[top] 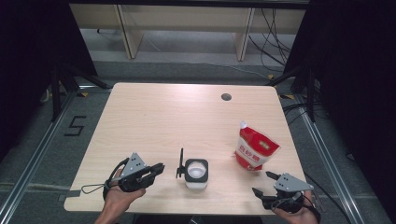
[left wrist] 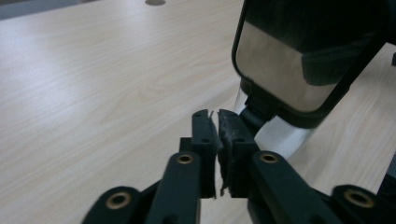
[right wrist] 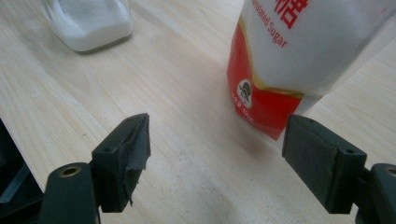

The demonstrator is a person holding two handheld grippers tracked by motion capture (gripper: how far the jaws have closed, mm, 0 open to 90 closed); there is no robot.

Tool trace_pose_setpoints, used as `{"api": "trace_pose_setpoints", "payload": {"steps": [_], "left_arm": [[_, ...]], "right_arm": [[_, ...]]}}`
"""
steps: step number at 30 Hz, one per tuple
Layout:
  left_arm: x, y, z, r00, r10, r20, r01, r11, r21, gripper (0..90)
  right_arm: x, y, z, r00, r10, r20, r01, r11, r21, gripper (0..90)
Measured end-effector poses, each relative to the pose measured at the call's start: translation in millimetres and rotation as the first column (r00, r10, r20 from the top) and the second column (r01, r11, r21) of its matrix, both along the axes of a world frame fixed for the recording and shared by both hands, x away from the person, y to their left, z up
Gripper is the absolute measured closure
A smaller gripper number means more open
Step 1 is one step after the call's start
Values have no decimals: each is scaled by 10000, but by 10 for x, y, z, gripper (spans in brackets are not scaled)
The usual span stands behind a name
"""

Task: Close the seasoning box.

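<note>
Left hand-held gripper point(left wrist: 218, 122) pinched closed on nothing, right hand-held gripper point(right wrist: 217, 140) wide open. Sugar bag point(top: 255, 149) looks floppy, probably best grabbed up top.

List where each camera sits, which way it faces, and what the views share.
High view: above the person's side, looking forward and down on the table; both hands show, with left gripper and right gripper.
Left gripper view: rides the left gripper, jaws shut, facing the jar's raised lid.
Right gripper view: rides the right gripper, jaws open, facing the sugar bag.
Shared: the jar appears in all three.
</note>
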State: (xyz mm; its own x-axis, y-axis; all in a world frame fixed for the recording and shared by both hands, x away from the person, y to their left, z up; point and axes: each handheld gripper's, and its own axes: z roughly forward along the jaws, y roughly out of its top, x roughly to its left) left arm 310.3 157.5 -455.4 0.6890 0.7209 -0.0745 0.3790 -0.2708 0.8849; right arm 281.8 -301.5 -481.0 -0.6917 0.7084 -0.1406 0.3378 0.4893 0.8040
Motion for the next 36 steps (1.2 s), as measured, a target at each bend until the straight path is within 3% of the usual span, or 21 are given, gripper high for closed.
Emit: {"api": "trace_pose_setpoints", "payload": {"steps": [2,13,20,30,36], "left_arm": [[23,-54,44,9999,-158,65,159,9997,-171,888],[63,-251,248,9955,-885,338,888,9960,-74,891],[69,-342,256,9909,-1333,182,1334,9910,-66,891],[91,-471,268,9874,-1579,90,1577,9872,239,891],[132,-544,238,9847,-1742,52,1741,9845,202,891]], "right_arm": [[-6,6,1,9999,-75,-90,75,10000,-10,244],[5,29,5,10000,71,-58,-72,9999,-76,242],[6,35,3,10000,92,-1,-92,9999,-105,242],[11,35,2,10000,56,-34,-56,9999,-86,242],[13,36,2,9999,119,-10,-119,9999,-76,242]]}}
